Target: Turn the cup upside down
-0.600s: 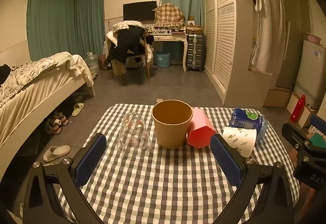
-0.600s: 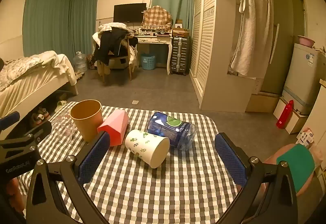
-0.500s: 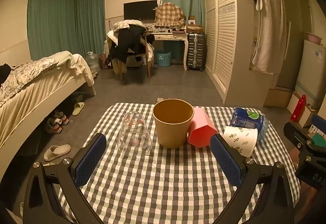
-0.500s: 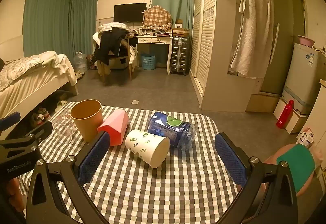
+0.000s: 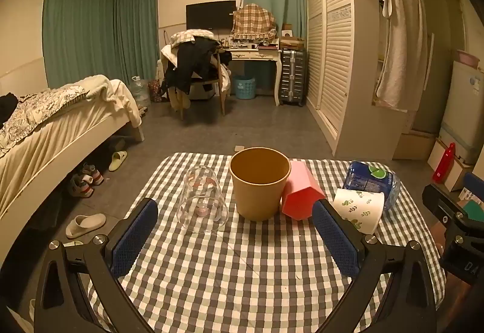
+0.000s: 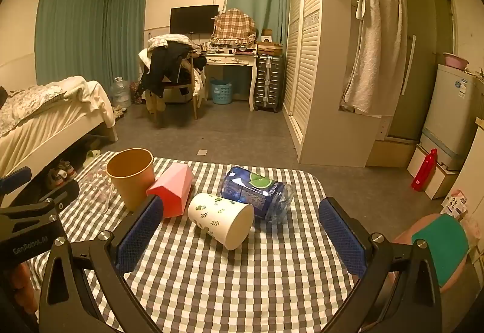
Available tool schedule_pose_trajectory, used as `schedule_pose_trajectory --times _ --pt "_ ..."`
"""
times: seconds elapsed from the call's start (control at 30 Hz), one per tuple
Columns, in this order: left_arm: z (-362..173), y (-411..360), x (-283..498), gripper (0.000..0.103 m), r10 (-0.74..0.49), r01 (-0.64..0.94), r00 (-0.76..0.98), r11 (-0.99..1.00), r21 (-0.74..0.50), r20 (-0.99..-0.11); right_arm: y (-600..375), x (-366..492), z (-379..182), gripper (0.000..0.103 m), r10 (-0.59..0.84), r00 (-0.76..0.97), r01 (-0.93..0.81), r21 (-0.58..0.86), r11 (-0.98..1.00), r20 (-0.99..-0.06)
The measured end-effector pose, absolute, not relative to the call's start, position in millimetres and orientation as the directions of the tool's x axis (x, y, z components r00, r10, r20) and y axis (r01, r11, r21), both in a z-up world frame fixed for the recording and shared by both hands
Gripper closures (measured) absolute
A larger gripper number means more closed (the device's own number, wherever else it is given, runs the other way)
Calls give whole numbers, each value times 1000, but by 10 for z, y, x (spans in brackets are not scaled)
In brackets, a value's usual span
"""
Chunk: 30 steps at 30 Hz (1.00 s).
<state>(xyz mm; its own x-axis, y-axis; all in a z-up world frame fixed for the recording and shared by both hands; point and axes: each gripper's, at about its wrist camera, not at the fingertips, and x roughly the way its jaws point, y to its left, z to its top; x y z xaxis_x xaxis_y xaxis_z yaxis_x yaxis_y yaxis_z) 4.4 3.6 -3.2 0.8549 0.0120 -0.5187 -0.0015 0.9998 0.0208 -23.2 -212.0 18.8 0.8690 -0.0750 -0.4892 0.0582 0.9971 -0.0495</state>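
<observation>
**A:** Where's the cup from where you sit?

**B:** I'm looking down the left gripper (image 5: 234,234), spread wide with nothing between its pads. The brown paper cup (image 5: 259,183) stands on the checked table (image 5: 242,272) at my twelve o'clock, beyond the fingertips and not touched. I take it as the one to flip, since it's the only one standing mouth up.

**A:** And the right side?

**B:** The right gripper (image 6: 242,231) is spread too and empty. From there the brown cup sits at about ten o'clock, with a white leaf-print cup (image 6: 220,219) lying on its side dead ahead.

**A:** What crowds the brown one?

**B:** A pink house-shaped box (image 5: 301,195) presses its three o'clock side. A clear glass (image 5: 202,199), already upside down, stands just beside it at nine.

**A:** How will it handle?

**B:** Light and thin-walled, I'd say, so it'll dent if I squeeze hard. The paper should give decent friction. I'd pinch across the middle of the wall, below the rolled rim.

**A:** Orientation?

**B:** Long axis vertical, mouth up, narrower base on the cloth. It needs a half turn.
</observation>
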Motion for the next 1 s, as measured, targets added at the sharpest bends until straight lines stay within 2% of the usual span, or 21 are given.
schedule_pose_trajectory --times 1.0 --pt "-57 0 49 0 13 0 849 1000 24 -528 -2073 -238 205 0 -71 867 54 -48 997 -494"
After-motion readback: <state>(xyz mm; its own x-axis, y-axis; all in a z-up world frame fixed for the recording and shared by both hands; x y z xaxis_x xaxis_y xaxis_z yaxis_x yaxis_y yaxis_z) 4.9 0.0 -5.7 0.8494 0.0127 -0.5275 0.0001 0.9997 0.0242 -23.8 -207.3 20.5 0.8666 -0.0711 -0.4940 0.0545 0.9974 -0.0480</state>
